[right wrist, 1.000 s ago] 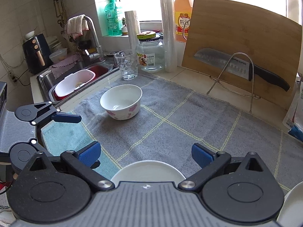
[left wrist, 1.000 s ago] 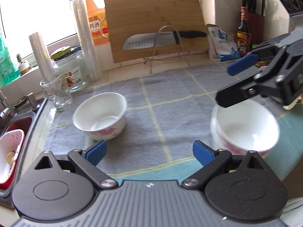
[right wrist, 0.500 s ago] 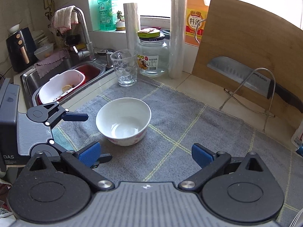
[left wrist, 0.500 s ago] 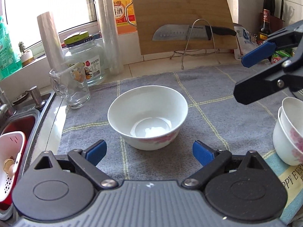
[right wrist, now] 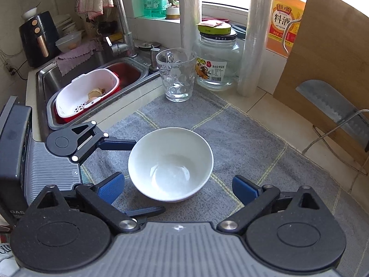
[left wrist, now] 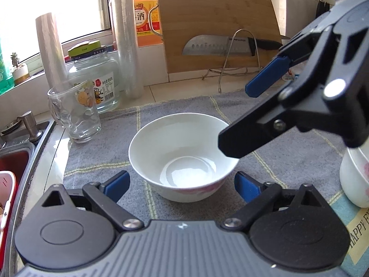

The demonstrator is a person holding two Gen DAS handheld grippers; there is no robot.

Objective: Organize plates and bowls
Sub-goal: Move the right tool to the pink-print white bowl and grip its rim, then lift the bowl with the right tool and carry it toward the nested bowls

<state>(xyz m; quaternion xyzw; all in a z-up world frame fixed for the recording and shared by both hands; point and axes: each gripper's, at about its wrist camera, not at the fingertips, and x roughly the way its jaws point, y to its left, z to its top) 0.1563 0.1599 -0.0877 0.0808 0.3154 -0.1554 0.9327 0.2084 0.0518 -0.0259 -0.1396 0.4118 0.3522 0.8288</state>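
Observation:
A white bowl (left wrist: 182,157) with pink flowers stands upright and empty on the grey mat (left wrist: 230,106). My left gripper (left wrist: 181,184) is open, and its blue pads flank the bowl's near side with small gaps. My right gripper (right wrist: 177,189) comes in from the other side over the same bowl (right wrist: 170,164). Its jaws are closing with the bowl between them, and the pads do not touch it. In the left wrist view the right gripper (left wrist: 244,115) hangs over the bowl's right rim. A stack of matching bowls (left wrist: 355,177) stands at the right edge.
A glass tumbler (right wrist: 176,75), a lidded jar (right wrist: 216,62) and two film rolls (right wrist: 254,37) stand behind the mat. A cutting board (left wrist: 216,23) with a knife (left wrist: 221,46) leans at the back. The sink (right wrist: 76,78) at the left holds a white colander (right wrist: 85,92).
Both grippers have closed in on the single bowl, which now lies between both pairs of fingers. The right gripper left the stacked bowls and swung across to it.

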